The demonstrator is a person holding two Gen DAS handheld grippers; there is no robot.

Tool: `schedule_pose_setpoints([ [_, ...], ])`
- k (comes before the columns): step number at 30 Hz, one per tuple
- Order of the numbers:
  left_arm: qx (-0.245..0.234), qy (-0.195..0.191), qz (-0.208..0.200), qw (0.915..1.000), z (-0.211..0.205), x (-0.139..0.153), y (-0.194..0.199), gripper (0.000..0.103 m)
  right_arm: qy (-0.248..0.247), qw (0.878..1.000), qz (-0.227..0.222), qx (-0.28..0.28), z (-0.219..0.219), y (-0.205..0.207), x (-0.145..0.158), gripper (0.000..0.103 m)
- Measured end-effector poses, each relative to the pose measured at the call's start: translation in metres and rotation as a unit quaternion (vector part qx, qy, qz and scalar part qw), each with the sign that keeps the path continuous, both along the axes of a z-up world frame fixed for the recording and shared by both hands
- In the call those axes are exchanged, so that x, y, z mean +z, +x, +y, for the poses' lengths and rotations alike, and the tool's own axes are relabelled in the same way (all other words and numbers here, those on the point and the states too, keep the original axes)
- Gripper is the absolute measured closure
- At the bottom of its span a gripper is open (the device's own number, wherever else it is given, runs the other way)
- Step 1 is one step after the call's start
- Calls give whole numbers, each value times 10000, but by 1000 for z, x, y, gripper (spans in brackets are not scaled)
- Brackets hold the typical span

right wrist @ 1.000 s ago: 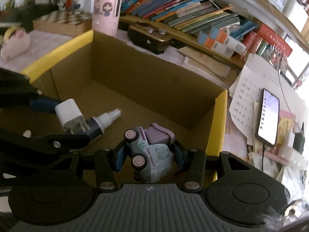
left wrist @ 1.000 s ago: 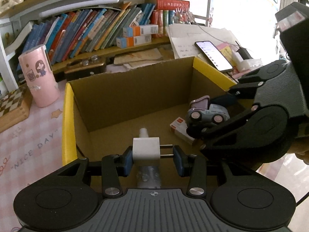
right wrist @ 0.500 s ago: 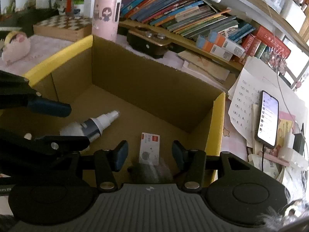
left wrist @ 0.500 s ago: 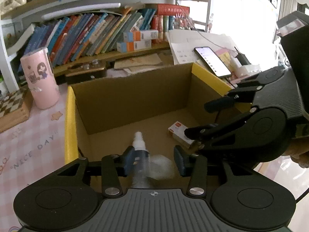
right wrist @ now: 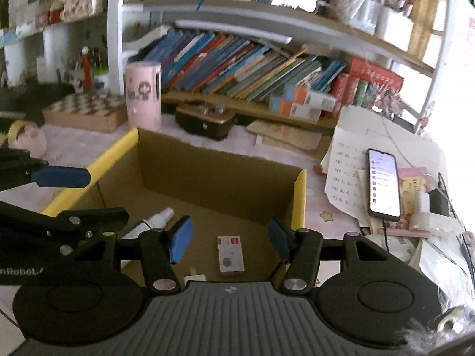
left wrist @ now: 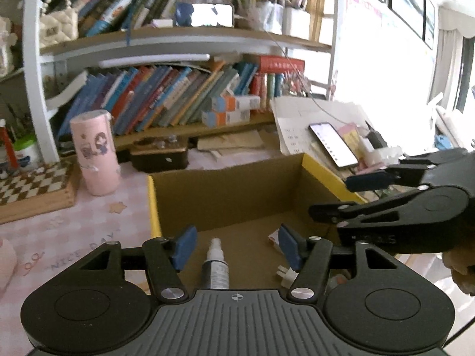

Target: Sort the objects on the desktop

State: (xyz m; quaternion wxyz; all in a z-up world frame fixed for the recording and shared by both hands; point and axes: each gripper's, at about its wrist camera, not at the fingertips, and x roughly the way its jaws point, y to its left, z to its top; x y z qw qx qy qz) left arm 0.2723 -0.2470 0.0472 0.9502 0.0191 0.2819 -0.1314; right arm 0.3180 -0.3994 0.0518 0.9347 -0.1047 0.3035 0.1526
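Observation:
A cardboard box with yellow rim [left wrist: 231, 187] [right wrist: 207, 172] stands on the desk. Inside lie a white spray bottle [left wrist: 216, 264] [right wrist: 154, 219], a small white and red box [right wrist: 230, 255] [left wrist: 274, 238] and a white charger plug [left wrist: 285, 274] [right wrist: 194, 277]. My left gripper [left wrist: 236, 247] is open and empty above the box's near edge. My right gripper [right wrist: 227, 240] is open and empty above the box; it also shows at the right of the left wrist view [left wrist: 368, 195]. The toy truck is out of sight.
A pink cylinder [left wrist: 95, 151] [right wrist: 144, 95] and a checkered board box [left wrist: 32, 184] stand left of the box. A phone [right wrist: 383, 184] [left wrist: 332, 144] lies on papers at the right. A dark case [right wrist: 204, 120] and a bookshelf [left wrist: 178, 101] stand behind.
Both grippers opened and let go: the charger plug and the toy truck dropped into the box. Both grippers then rose and pulled back, so the box looks lower and farther.

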Motion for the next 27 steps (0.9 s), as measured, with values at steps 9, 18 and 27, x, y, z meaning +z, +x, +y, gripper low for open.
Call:
schedule_pose_setpoints([
  [9, 366, -61, -185, 9991, 19, 8, -32, 33, 723, 9946, -341, -665, -19, -40, 14, 48],
  [18, 599, -85, -146, 9981, 44, 4, -60, 30, 1070, 9867, -350, -1168, -27, -82, 5, 48],
  [27, 544, -33, 39, 9985, 63, -8, -86, 30, 1075, 9849, -11, -1355, -10, -116, -18, 48],
])
